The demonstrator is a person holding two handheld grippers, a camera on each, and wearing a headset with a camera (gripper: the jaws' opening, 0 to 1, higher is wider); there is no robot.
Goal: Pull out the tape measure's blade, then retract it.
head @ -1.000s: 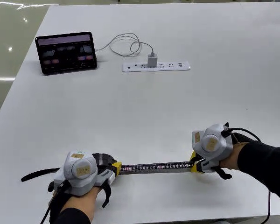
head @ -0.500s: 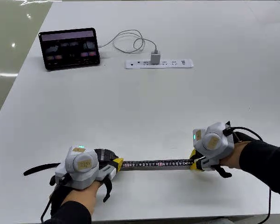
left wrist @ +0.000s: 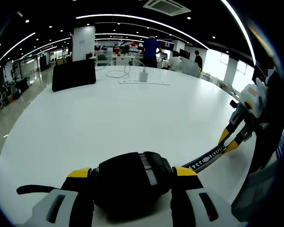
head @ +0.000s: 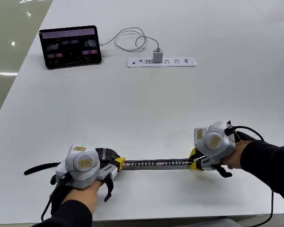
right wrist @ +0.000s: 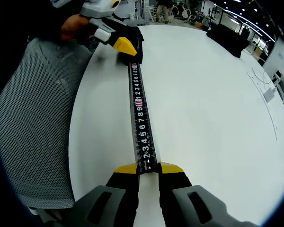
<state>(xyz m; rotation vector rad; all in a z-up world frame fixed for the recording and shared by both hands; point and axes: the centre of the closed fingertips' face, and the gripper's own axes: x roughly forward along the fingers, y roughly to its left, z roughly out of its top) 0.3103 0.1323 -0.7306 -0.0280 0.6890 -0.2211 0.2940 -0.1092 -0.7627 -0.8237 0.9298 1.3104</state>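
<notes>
- The tablet (head: 70, 46) stands at the far left of the white table (head: 180, 113), well apart from the work and playing no part in it.
- The left gripper (head: 114, 166) sits near the table's front edge. In the left gripper view its yellow-tipped jaws are closed on either side of the black tape measure case (left wrist: 132, 182), pinning it against the table.
- The blade (head: 156, 164) runs out of the case to the right, lying flat on the table between the two grippers. In the right gripper view its printed scale faces up (right wrist: 139, 109).
- A power strip (head: 162, 62) with a charger (head: 157, 56) plugged in lies at the far side, behind the middle of the blade and far from it.
- The right gripper (head: 194, 163) has its jaws pressed together on the blade's free end. The right gripper view shows the yellow tips meeting over the tape at its lowest numbers (right wrist: 148, 169).
- Over the last second the exposed blade between the grippers has grown slightly shorter. The right gripper has come in toward the case while the left has held its place. The headset has also shifted, so the change is small but readable.
- I judge that the pull-out is finished and the retraction is under way, with most of the blade still out.
</notes>
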